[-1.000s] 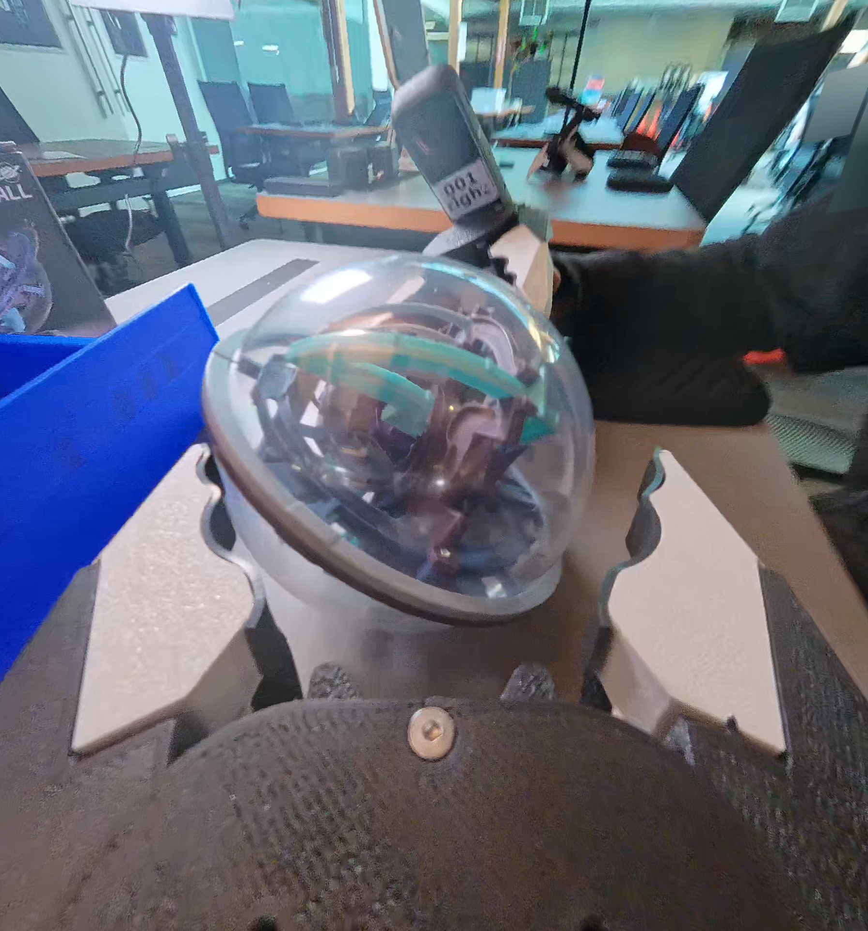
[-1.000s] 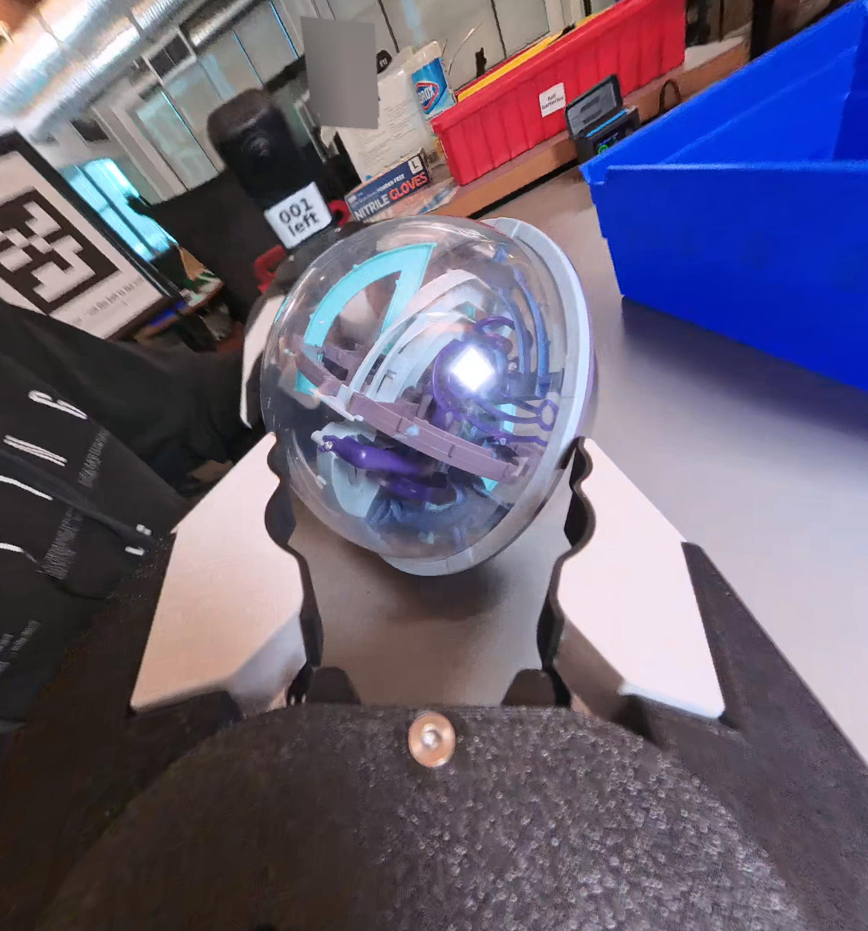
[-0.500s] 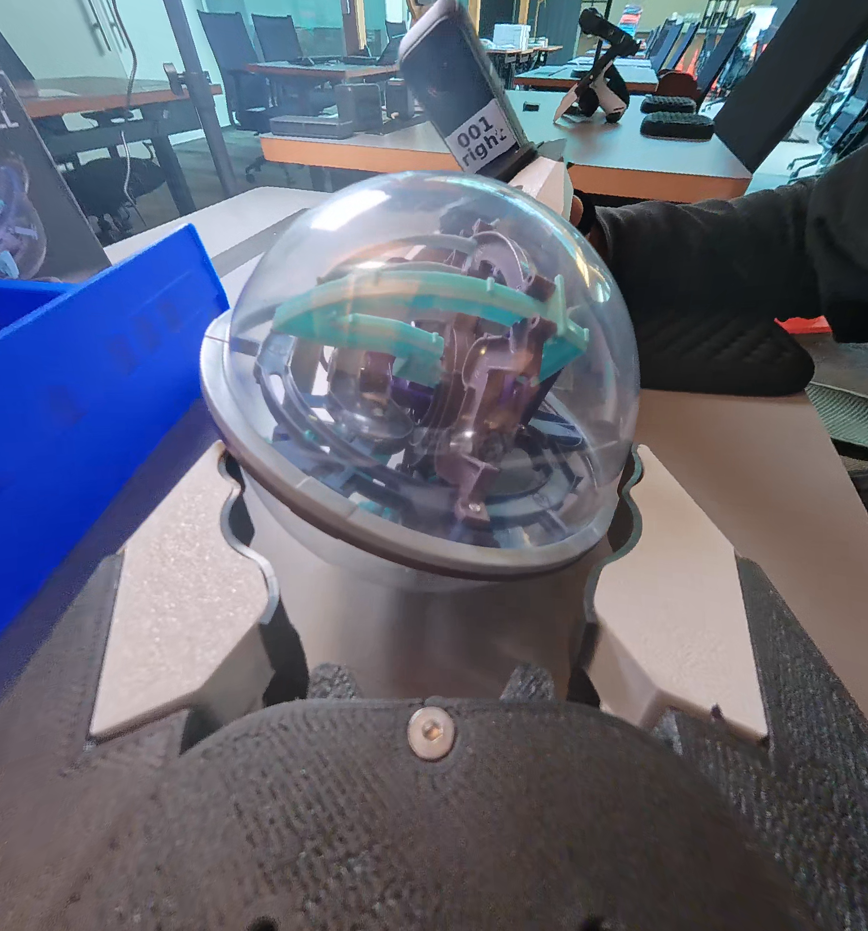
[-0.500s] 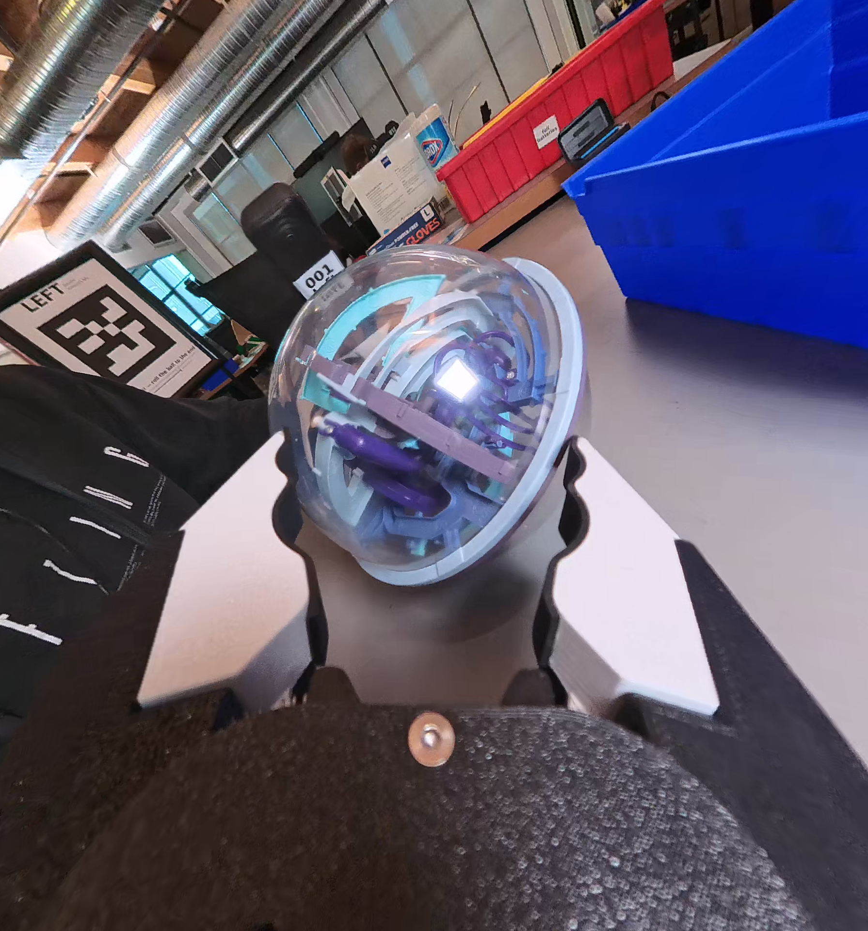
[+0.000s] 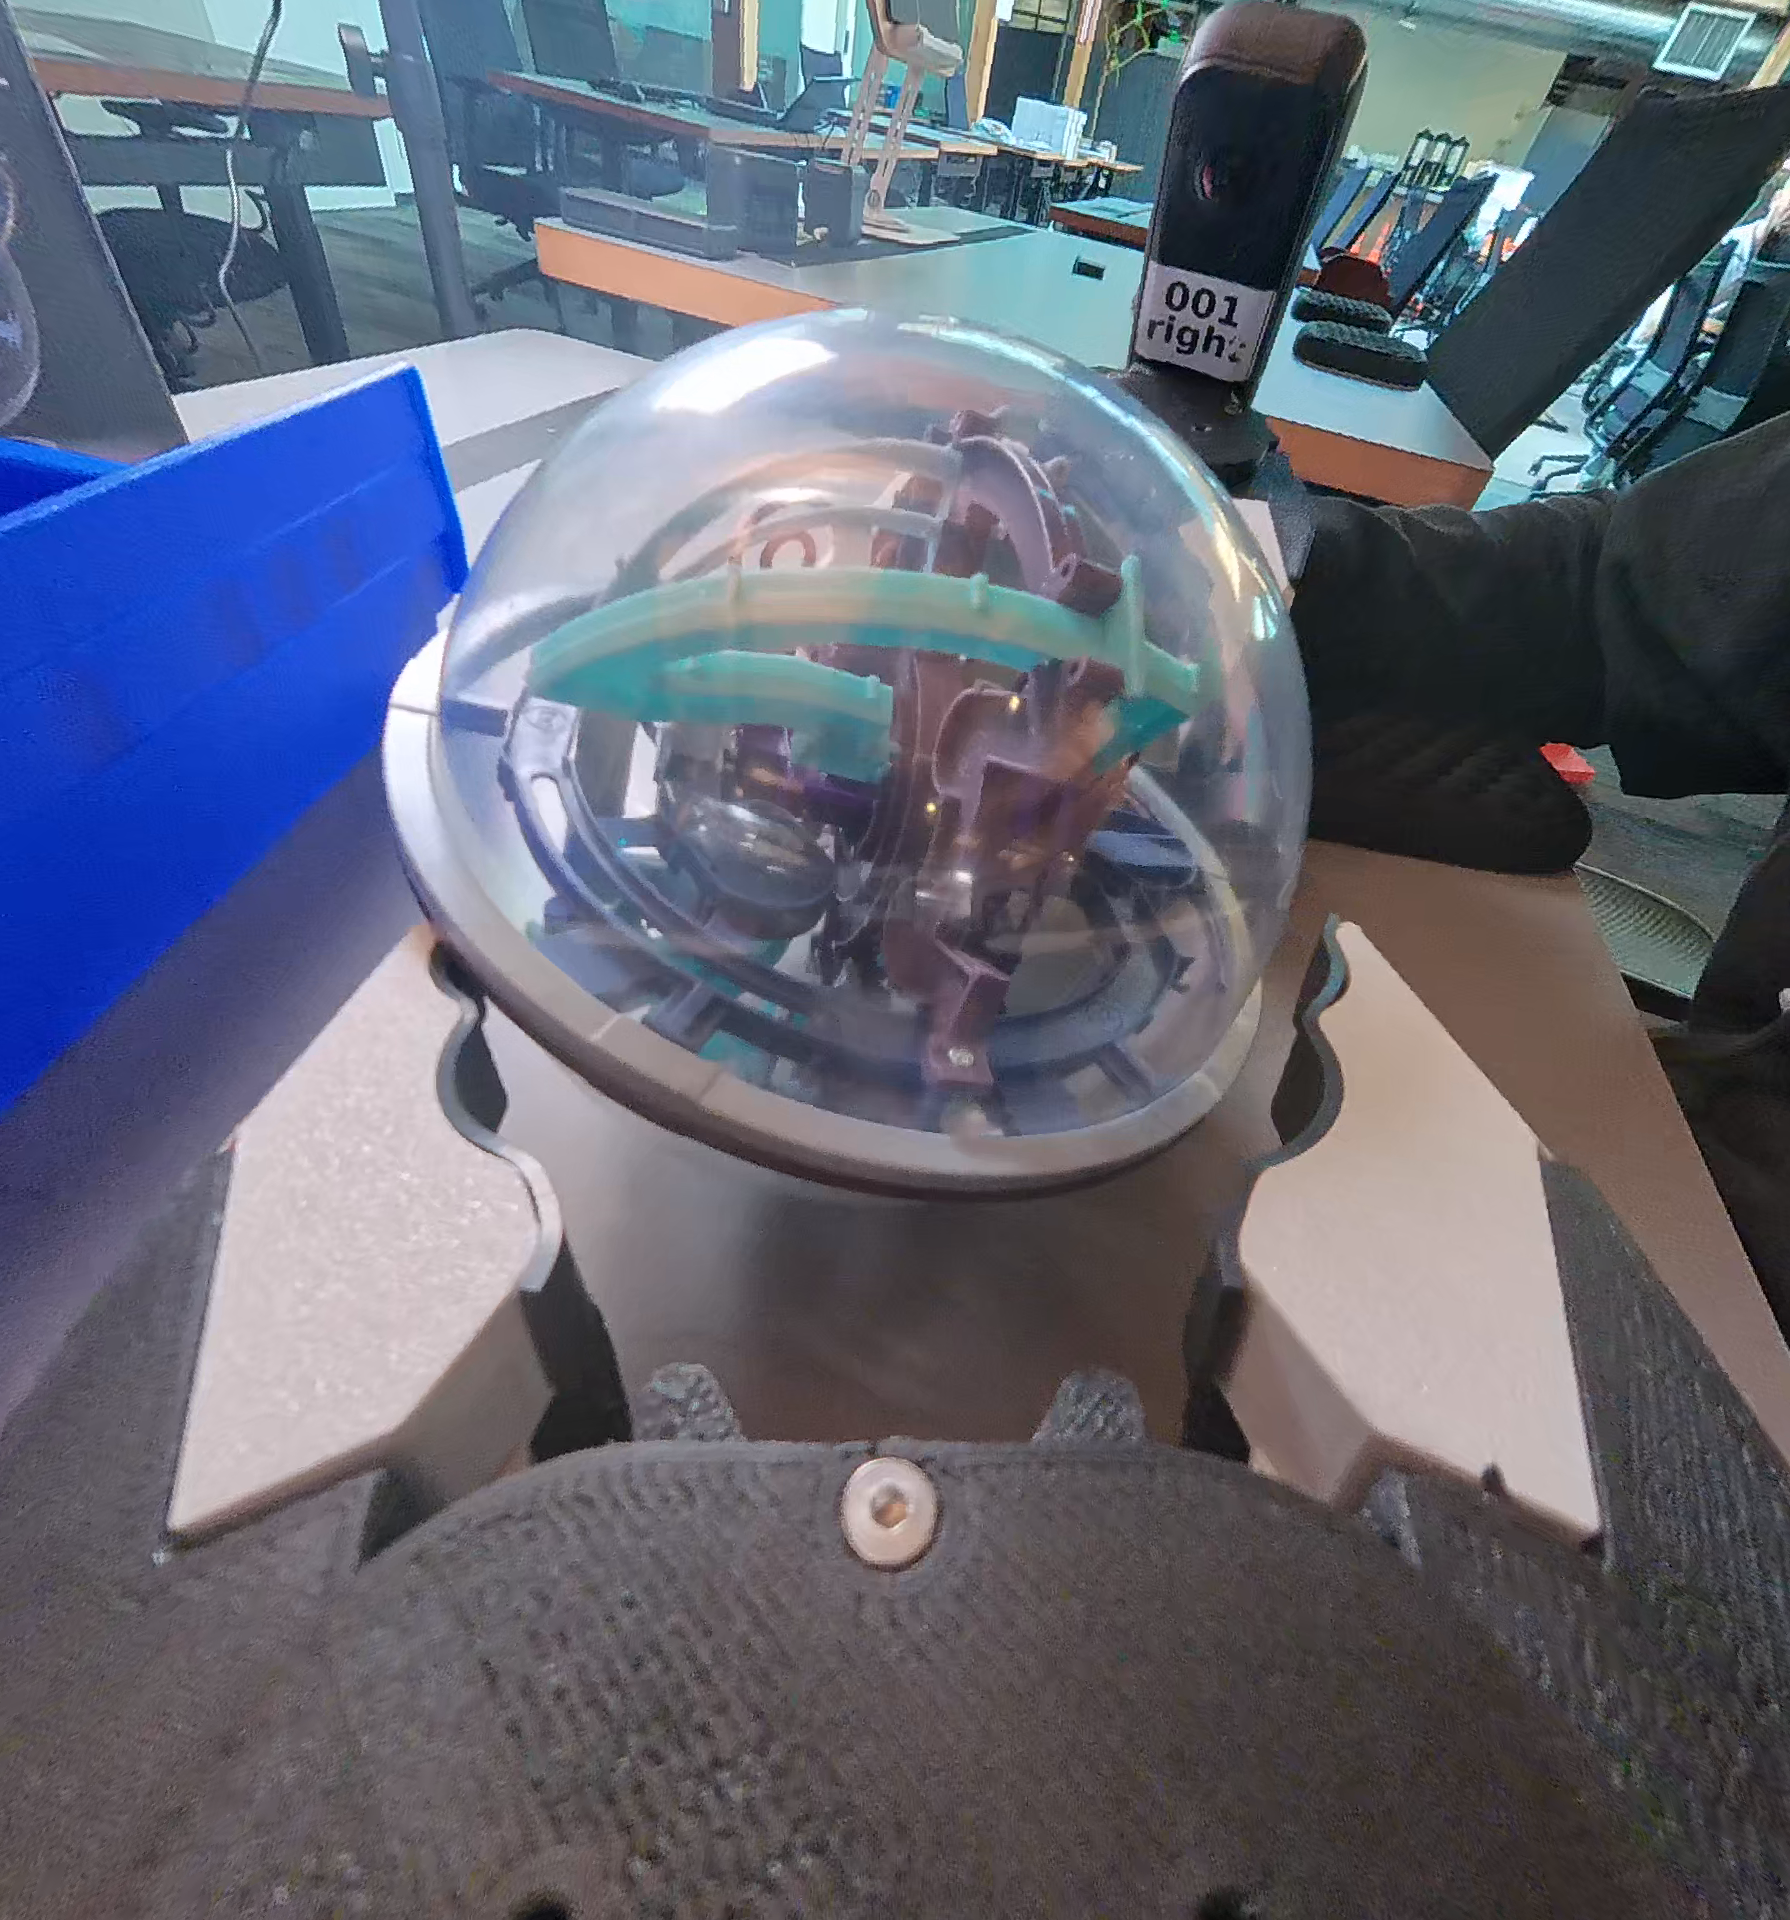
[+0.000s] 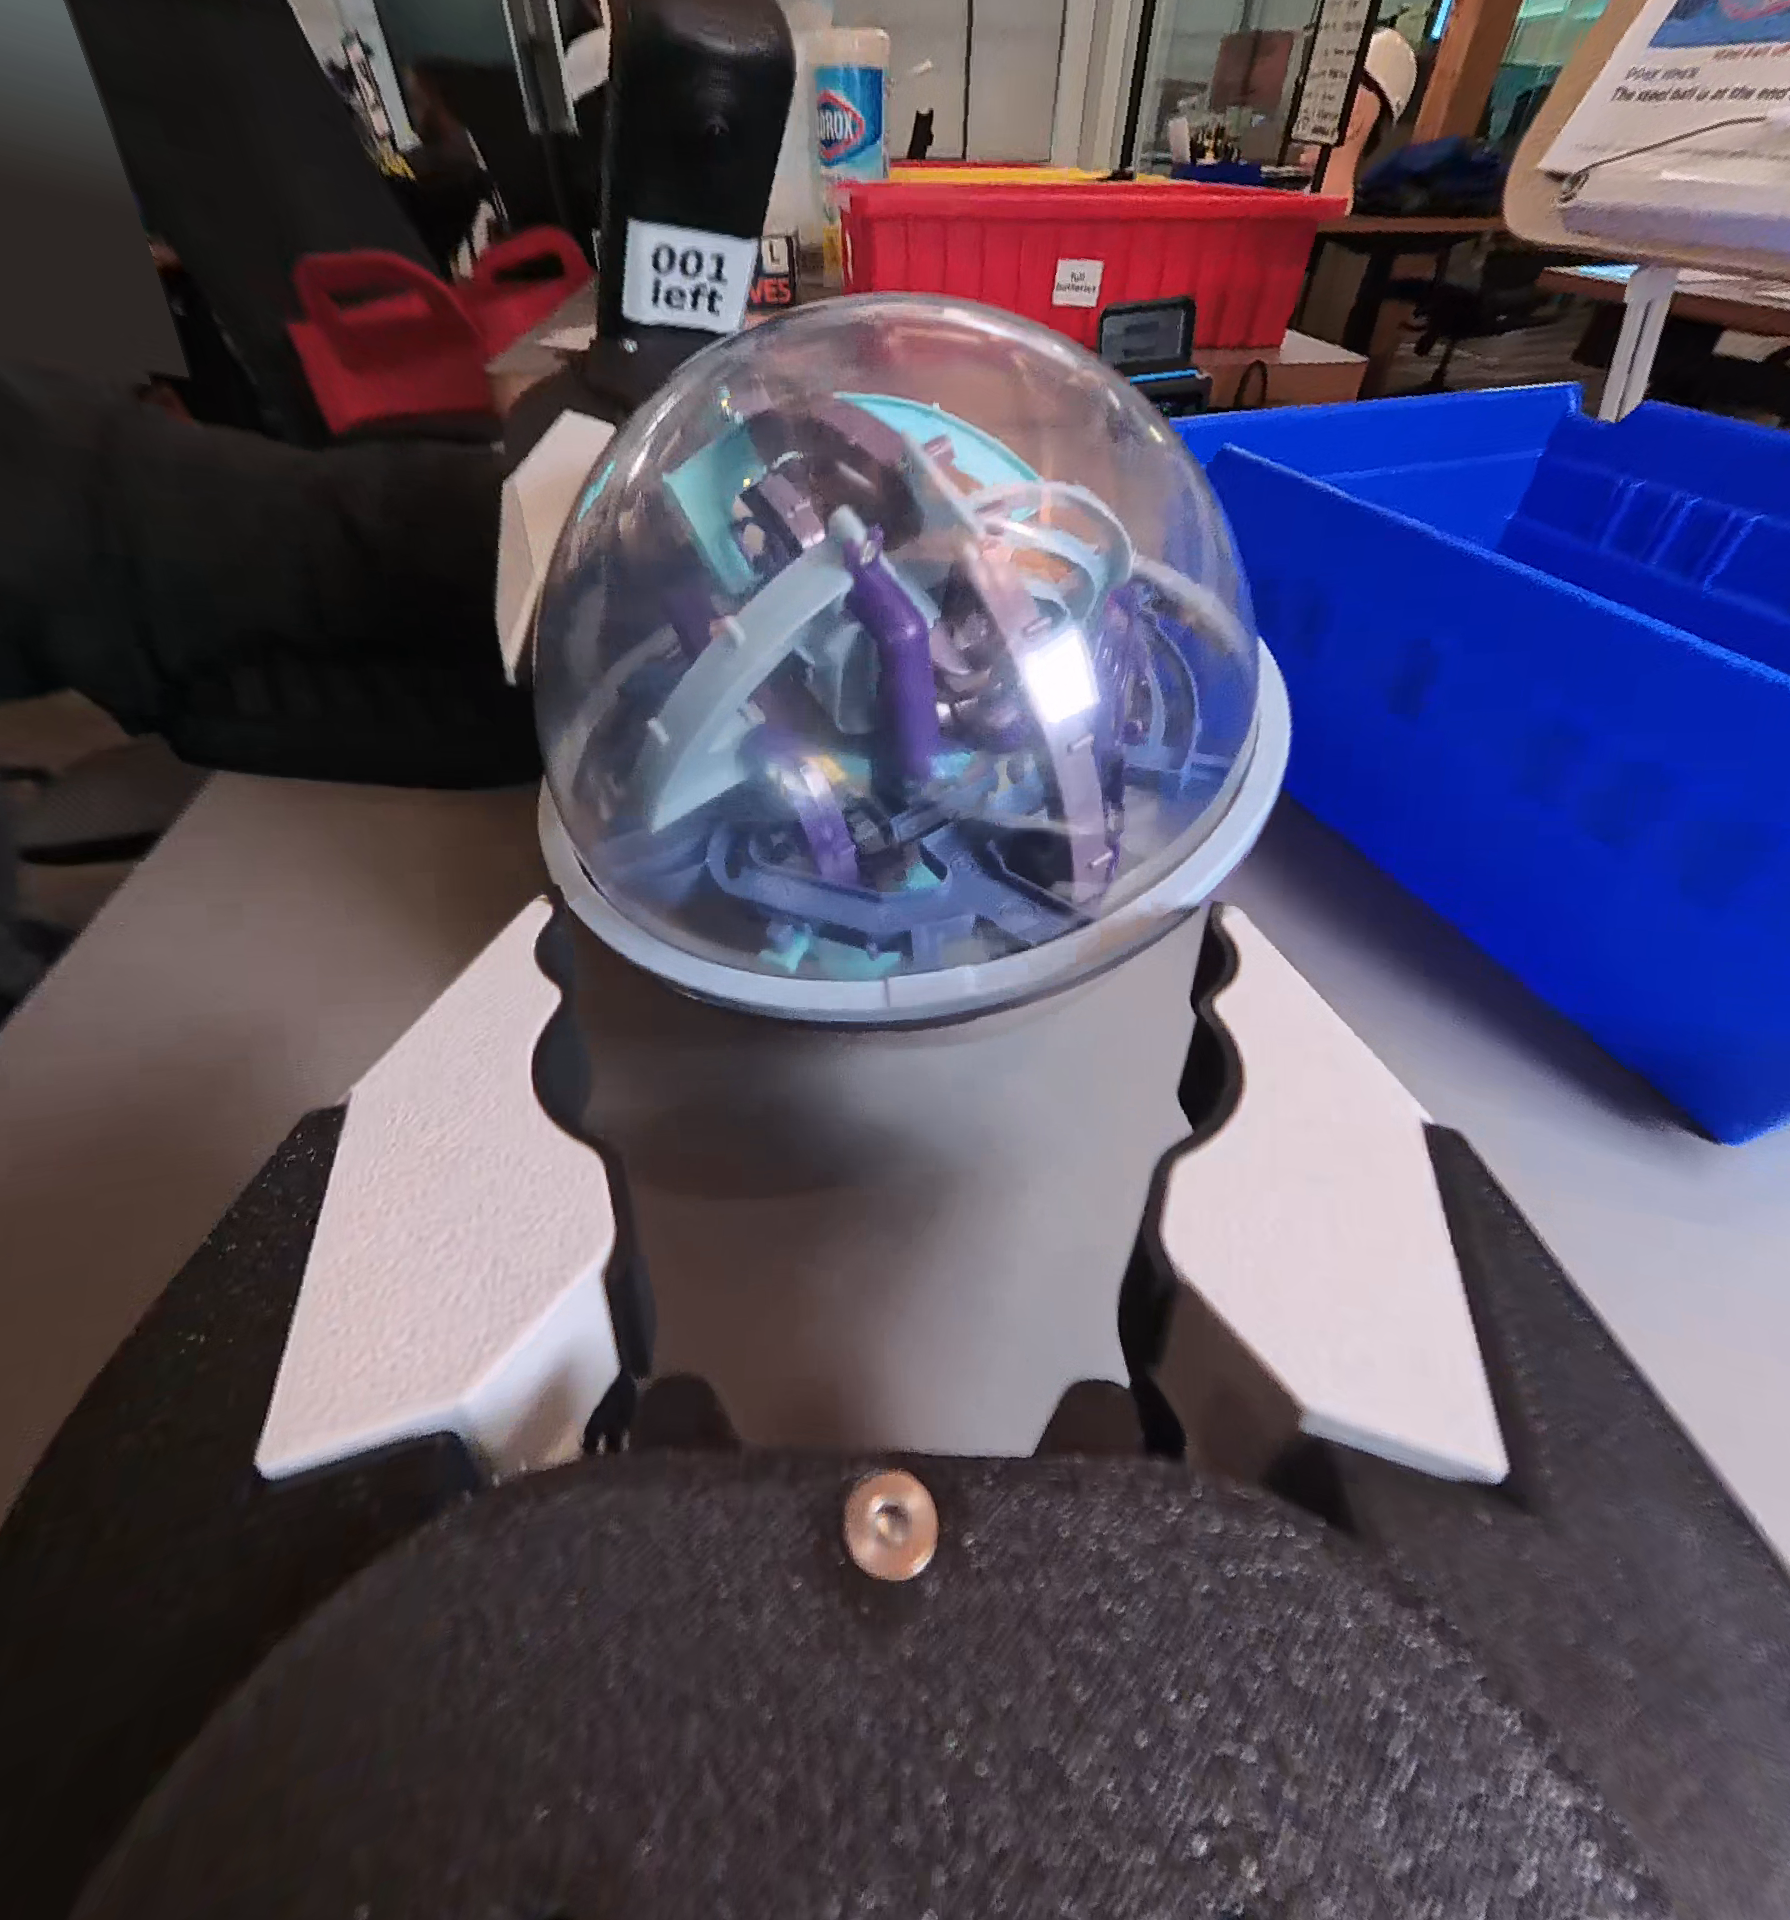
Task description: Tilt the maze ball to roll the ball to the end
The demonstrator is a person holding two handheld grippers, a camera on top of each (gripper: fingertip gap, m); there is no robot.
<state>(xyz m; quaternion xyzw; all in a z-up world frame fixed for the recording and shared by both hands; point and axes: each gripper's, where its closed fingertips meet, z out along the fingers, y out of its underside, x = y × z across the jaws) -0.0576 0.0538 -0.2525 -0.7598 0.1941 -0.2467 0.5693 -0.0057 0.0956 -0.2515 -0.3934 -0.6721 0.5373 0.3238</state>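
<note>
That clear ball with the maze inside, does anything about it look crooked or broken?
The maze ball sits tilted: its grey rim slants instead of lying level. No crack or damage shows.

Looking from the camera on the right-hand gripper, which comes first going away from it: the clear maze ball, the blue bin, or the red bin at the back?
1. Maze ball: straight ahead, at the tips of the right gripper.
2. Blue bin: to the right on the table, beside and beyond the ball.
3. Red bin: far back, on another surface.
</note>
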